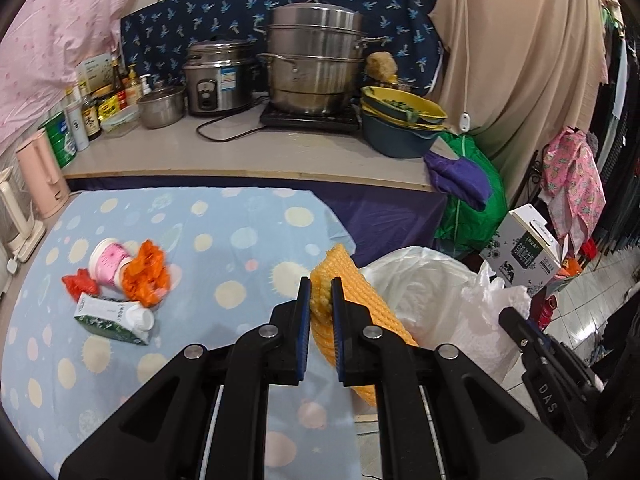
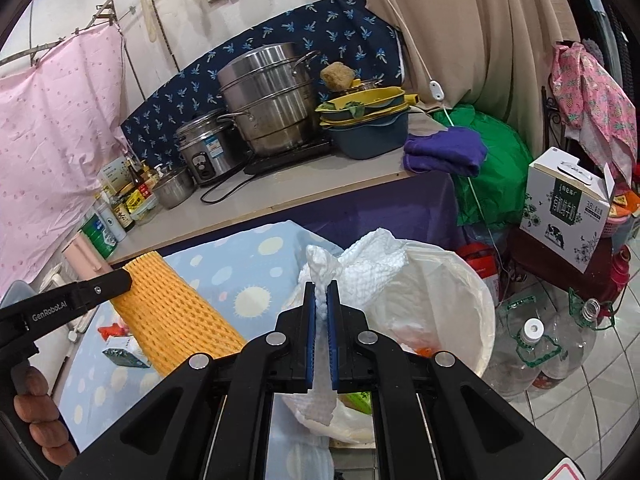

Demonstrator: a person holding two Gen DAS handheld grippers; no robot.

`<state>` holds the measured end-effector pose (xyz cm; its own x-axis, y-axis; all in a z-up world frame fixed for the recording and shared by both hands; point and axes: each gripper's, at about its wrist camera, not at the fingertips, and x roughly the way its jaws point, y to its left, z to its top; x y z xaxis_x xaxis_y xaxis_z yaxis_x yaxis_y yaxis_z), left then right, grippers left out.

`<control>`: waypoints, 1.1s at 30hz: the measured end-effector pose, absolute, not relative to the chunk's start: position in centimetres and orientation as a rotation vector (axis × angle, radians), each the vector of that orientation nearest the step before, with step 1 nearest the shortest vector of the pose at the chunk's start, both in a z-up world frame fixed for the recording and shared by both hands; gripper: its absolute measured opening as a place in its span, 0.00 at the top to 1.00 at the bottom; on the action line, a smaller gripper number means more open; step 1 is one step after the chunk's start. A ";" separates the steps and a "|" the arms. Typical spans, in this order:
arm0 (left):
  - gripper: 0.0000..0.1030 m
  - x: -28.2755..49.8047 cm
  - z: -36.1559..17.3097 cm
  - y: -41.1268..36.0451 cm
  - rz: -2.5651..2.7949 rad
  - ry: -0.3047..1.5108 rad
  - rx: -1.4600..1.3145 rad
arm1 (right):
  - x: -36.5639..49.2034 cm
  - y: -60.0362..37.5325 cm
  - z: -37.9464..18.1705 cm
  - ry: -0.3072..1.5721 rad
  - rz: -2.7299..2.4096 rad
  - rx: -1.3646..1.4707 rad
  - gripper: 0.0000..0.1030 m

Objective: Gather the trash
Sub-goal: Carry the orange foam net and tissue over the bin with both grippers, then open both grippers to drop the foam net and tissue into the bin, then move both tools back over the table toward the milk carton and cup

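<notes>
An orange foam net (image 1: 352,280), ribbed and tubular, is held above the edge of the table (image 1: 200,216), tilted, beside a bin (image 2: 476,280) lined with a white bag. A crumpled white paper towel (image 2: 360,268) is held over the bin's rim. On the table, well apart from the bin, a pink cup (image 1: 108,262), orange wrappers (image 1: 146,272), a red scrap (image 1: 80,285) and a green-and-white carton (image 1: 114,318) are lying together, the cup and carton on their sides.

Left gripper (image 1: 321,294) points downward, jaws clamped shut. Right gripper (image 2: 321,298) likewise angled down, jaws clamped. Person's left hand (image 2: 38,420) grips handle.
</notes>
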<state>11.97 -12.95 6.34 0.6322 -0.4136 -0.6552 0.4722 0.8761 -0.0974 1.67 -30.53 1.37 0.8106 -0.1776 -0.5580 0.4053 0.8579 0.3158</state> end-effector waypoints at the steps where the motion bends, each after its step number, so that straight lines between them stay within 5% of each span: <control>1: 0.91 11.9 6.4 -13.5 -0.510 0.722 0.093 | 1.6 -31.1 1.0 0.547 -0.332 0.448 0.95; 13: 0.91 12.6 4.2 -19.8 -0.537 0.727 0.165 | 2.8 -34.3 -3.3 0.630 -0.384 0.490 0.95; 19: 0.89 12.9 3.7 -20.6 -0.541 0.713 0.150 | 3.0 -34.4 -4.0 0.628 -0.403 0.502 0.82; 24: 0.61 13.2 3.5 -20.8 -0.532 0.724 0.138 | 2.6 -34.5 -3.4 0.603 -0.416 0.501 0.67; 33: 0.58 13.4 3.1 -20.0 -0.517 0.751 0.126 | 2.3 -33.7 -2.2 0.581 -0.409 0.495 0.58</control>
